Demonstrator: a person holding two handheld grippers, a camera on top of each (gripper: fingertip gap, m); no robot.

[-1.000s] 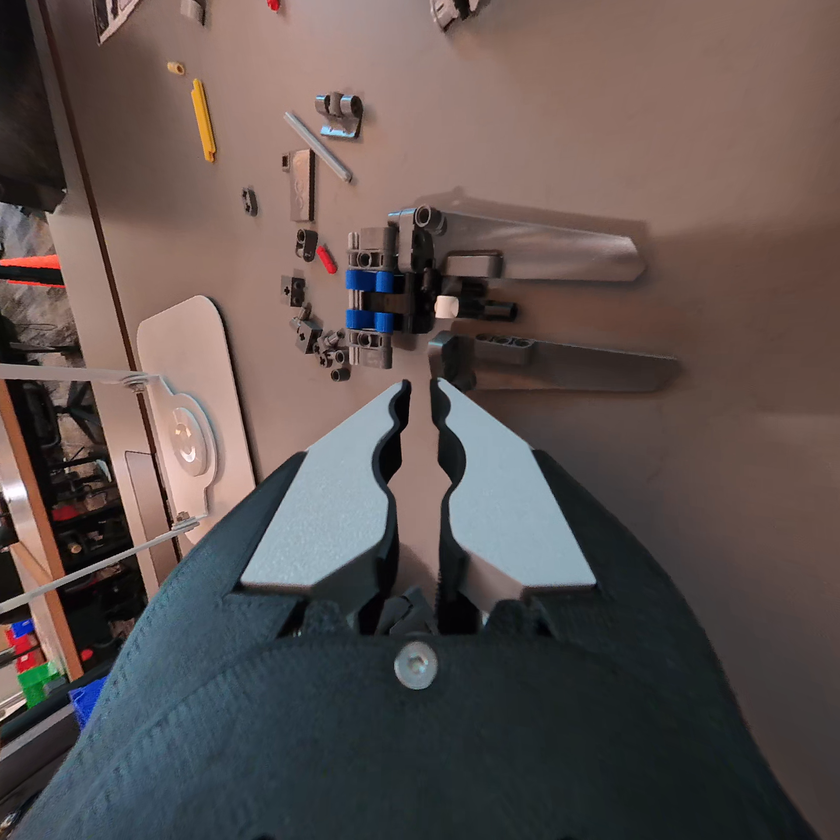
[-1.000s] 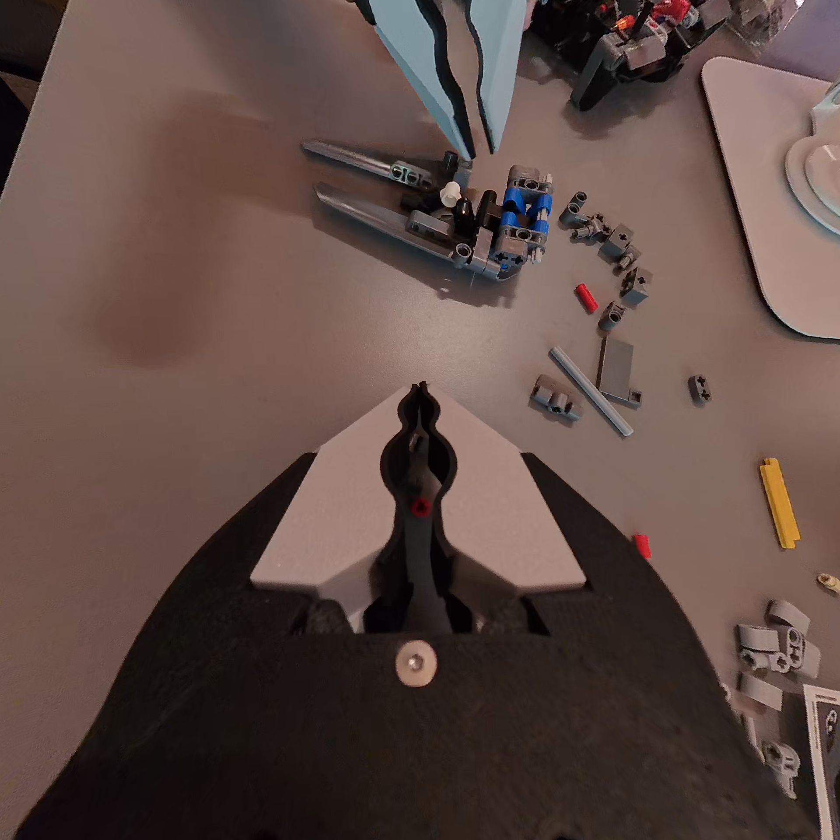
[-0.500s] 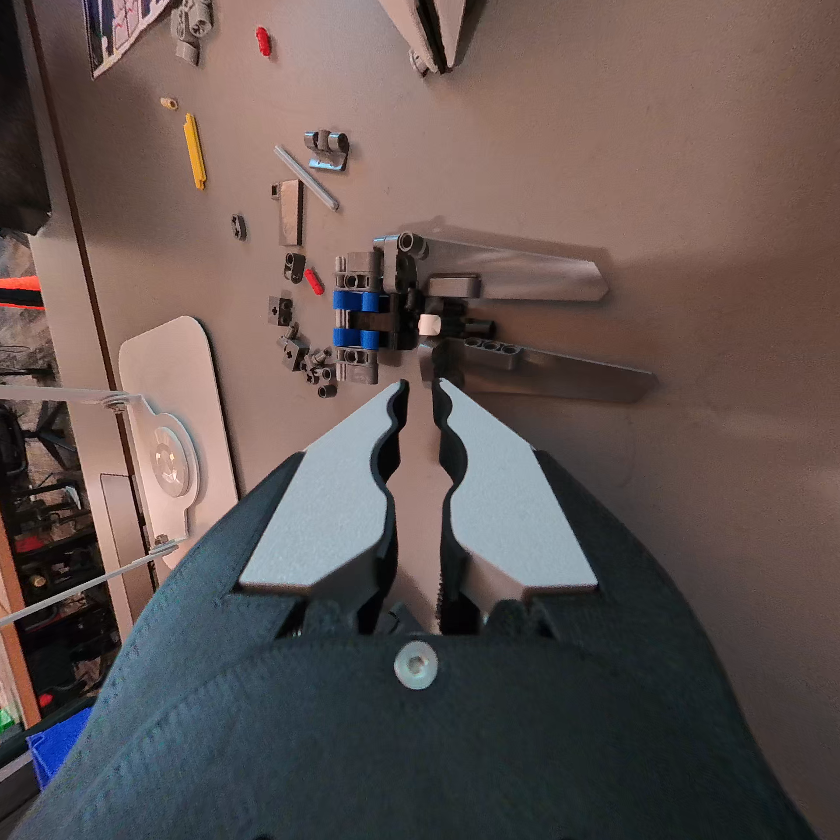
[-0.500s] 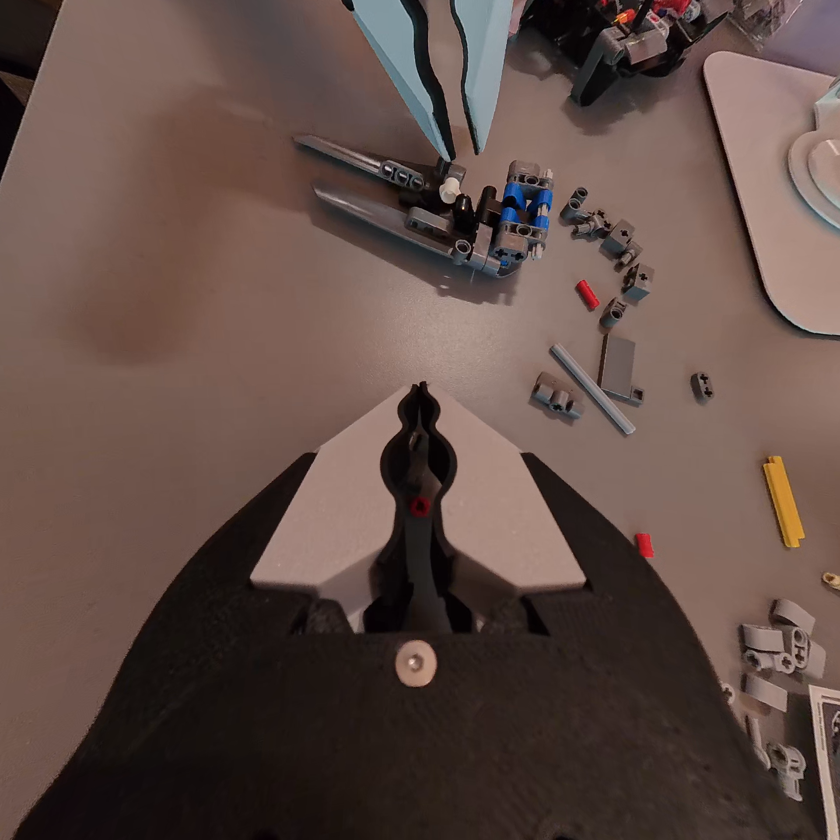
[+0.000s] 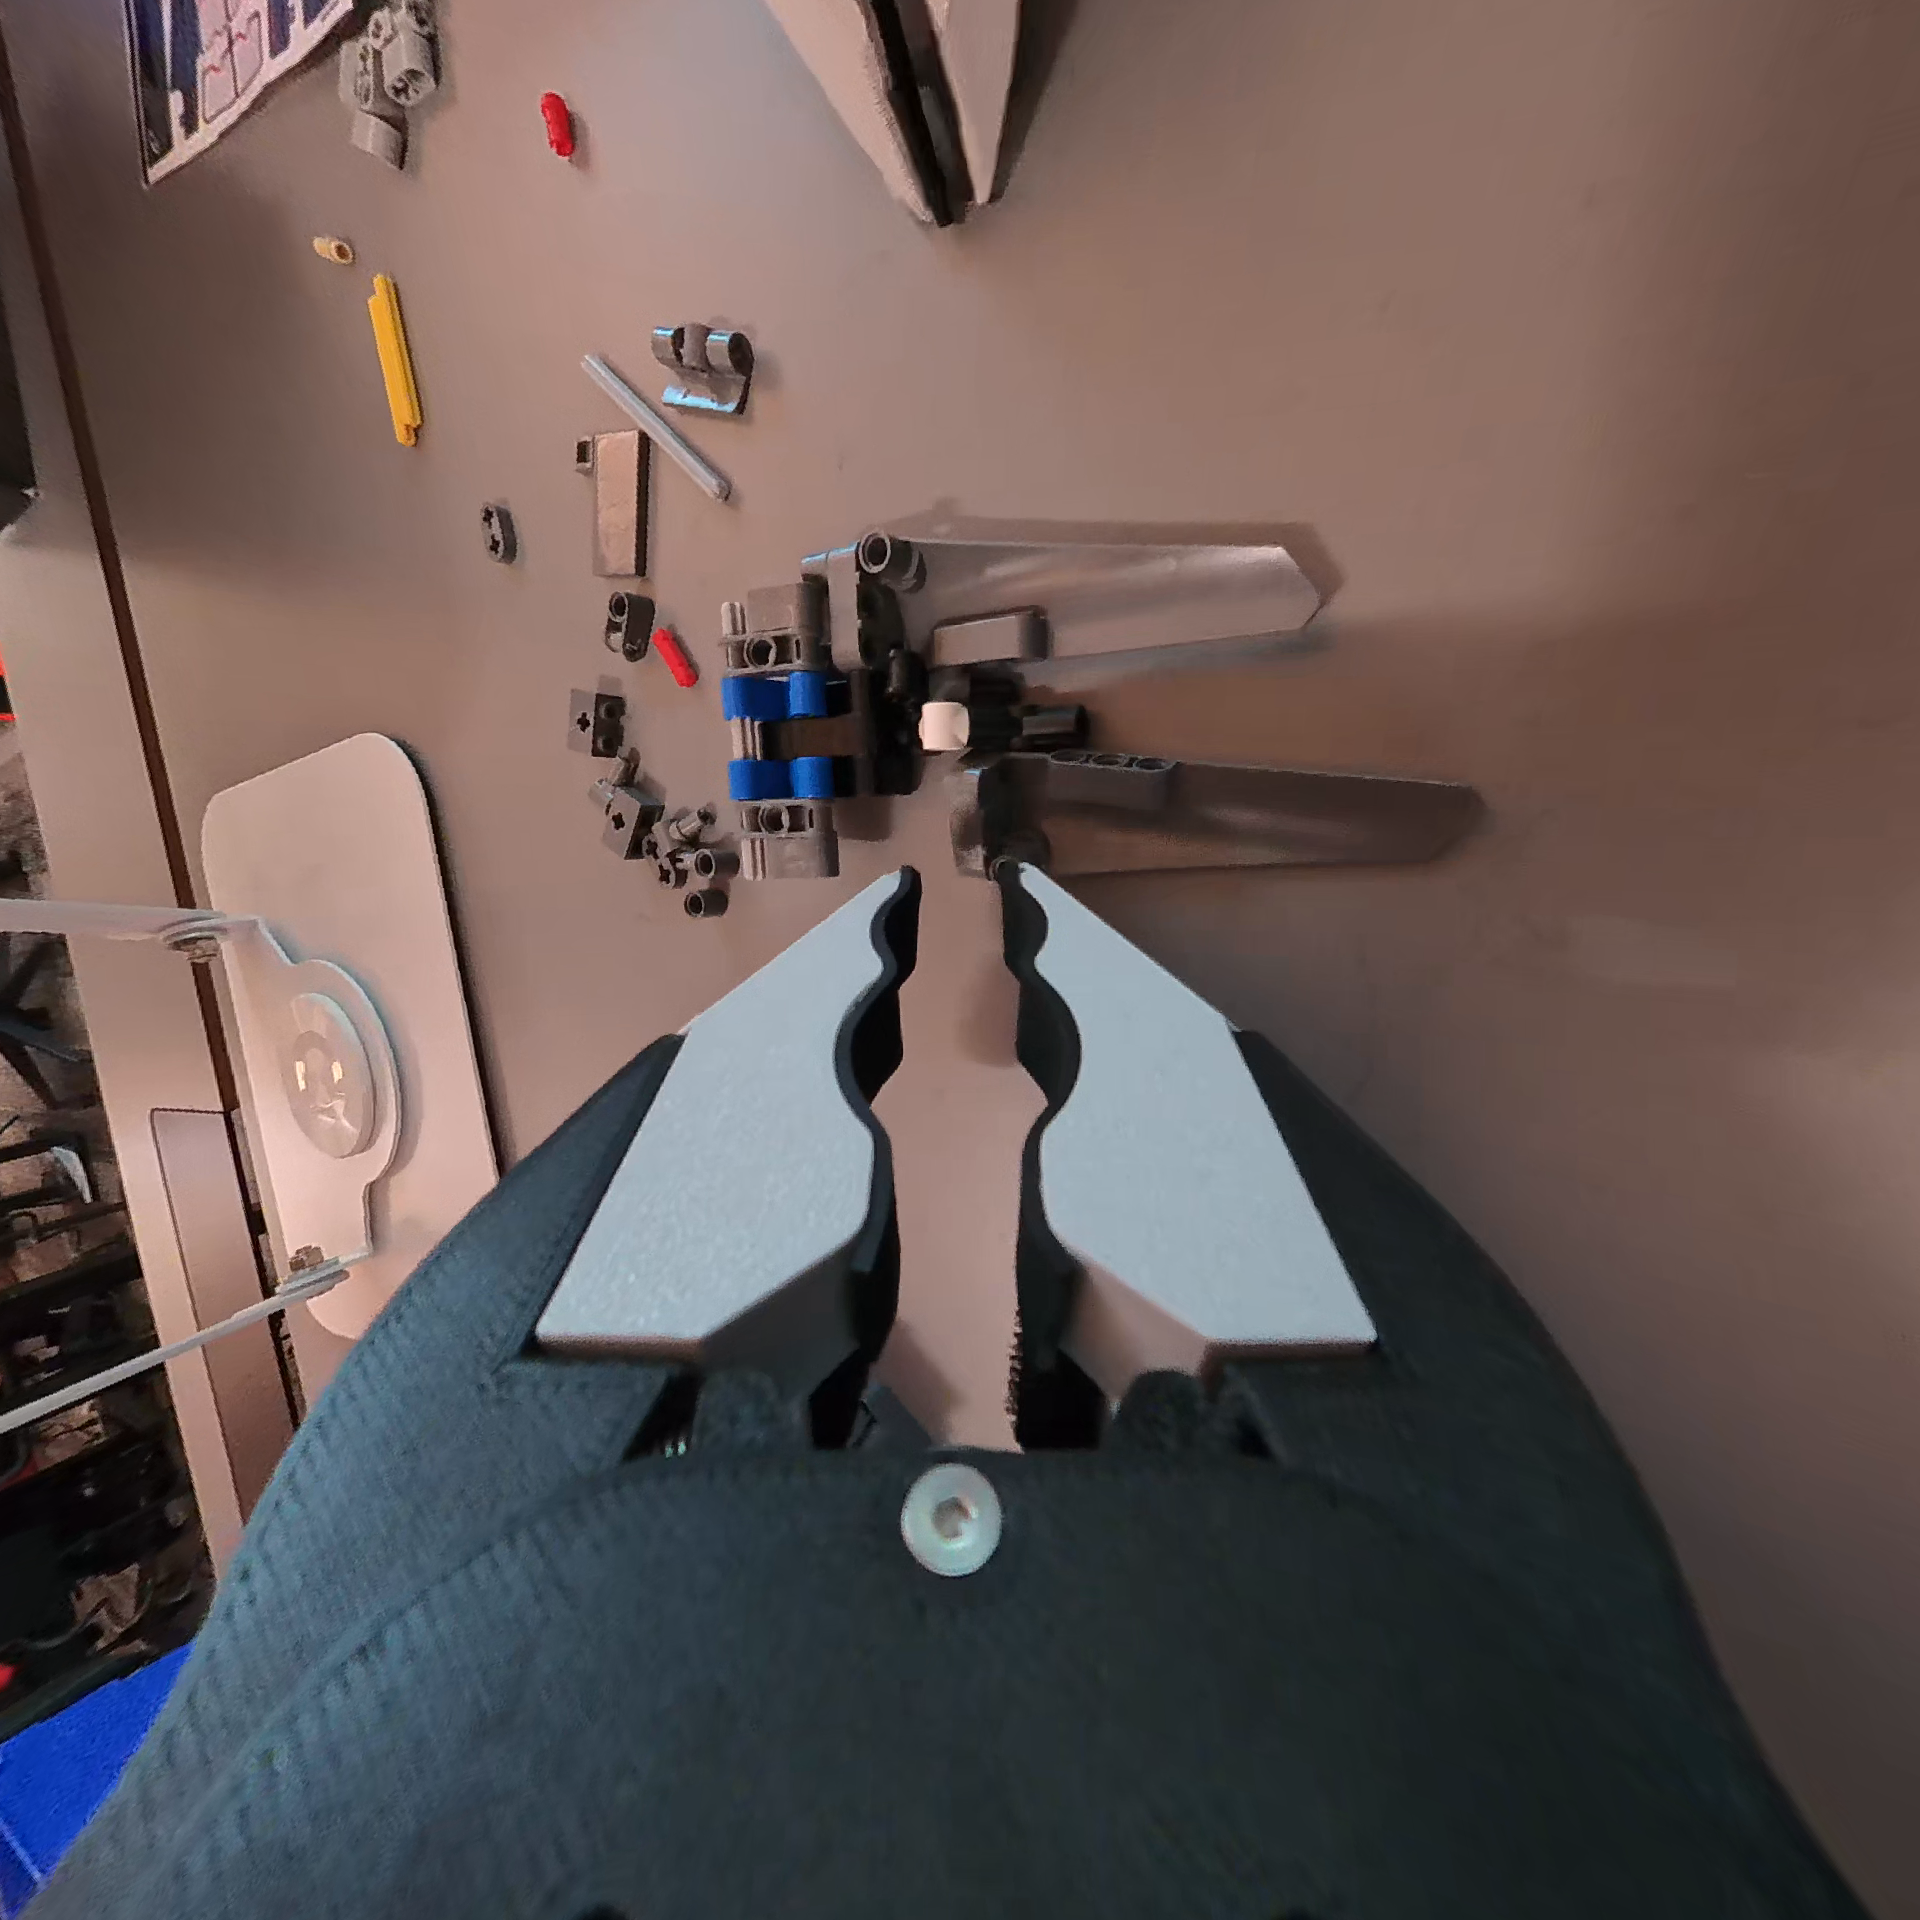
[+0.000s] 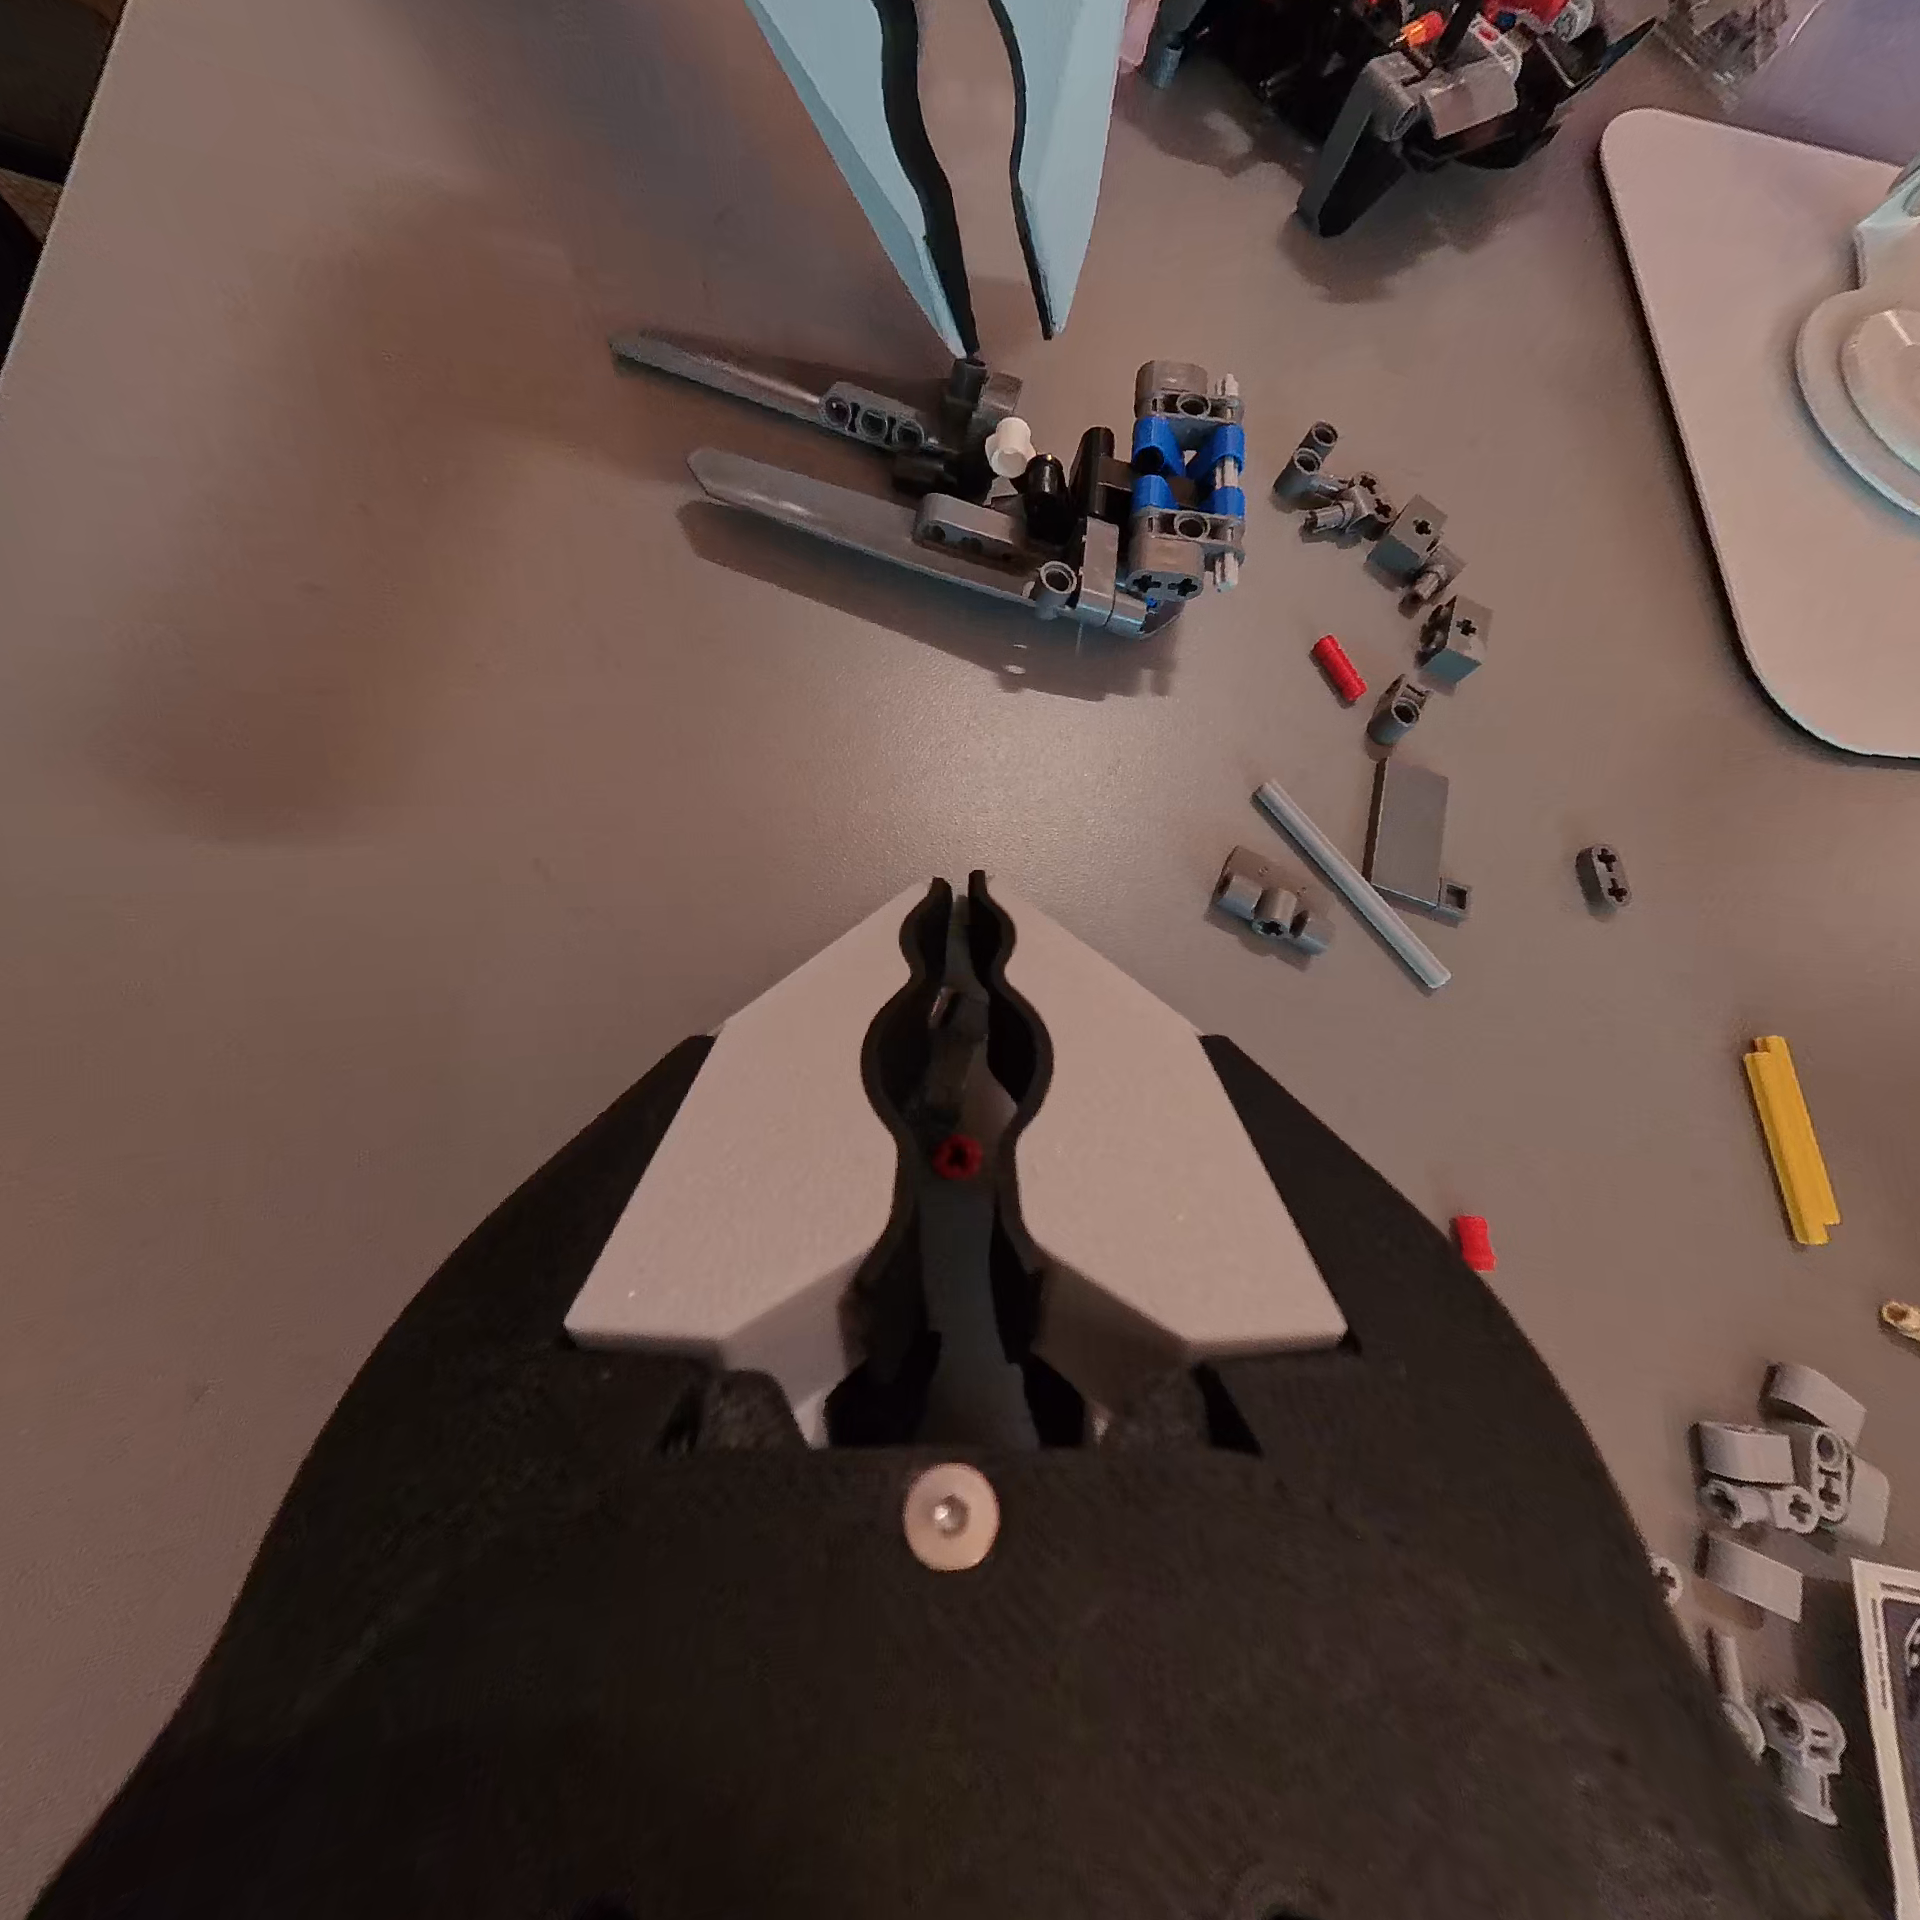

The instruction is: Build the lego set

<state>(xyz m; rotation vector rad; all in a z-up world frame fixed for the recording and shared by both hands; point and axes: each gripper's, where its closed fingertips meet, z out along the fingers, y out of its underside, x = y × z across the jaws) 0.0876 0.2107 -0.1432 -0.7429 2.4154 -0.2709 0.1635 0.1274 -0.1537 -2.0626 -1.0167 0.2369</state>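
Observation:
A part-built lego assembly (image 5: 821,717) with blue connectors, a white pin and two long grey blades (image 5: 1226,816) lies on the grey table; it also shows in the right wrist view (image 6: 1091,499). My left gripper (image 5: 958,881) is open with a narrow gap, its tips just short of the assembly's near blade. In the right wrist view the left gripper (image 6: 1006,335) hangs over the assembly's far side, one tip at a black pin. My right gripper (image 6: 961,885) is shut on a dark grey lego piece with a red pin (image 6: 956,1155), well back from the assembly.
Loose parts lie beside the assembly: small grey connectors (image 6: 1403,540), a red pin (image 6: 1338,667), a grey axle (image 6: 1349,883), a flat grey tile (image 6: 1408,831), a yellow axle (image 6: 1789,1138). A white stand base (image 6: 1714,364), a black model (image 6: 1455,94) and an instruction sheet (image 5: 229,73) sit at the edges. Some 12 cm of space lies between my two pairs of fingers. About 8 cm separates my right fingertips from the grey axle (image 6: 1349,883). It turns up in the left wrist view (image 5: 656,411) as well.
My left gripper's jaws have opened wider and it has shifted along the assembly toward the blade joint. My right gripper has stayed shut on its piece, almost still.

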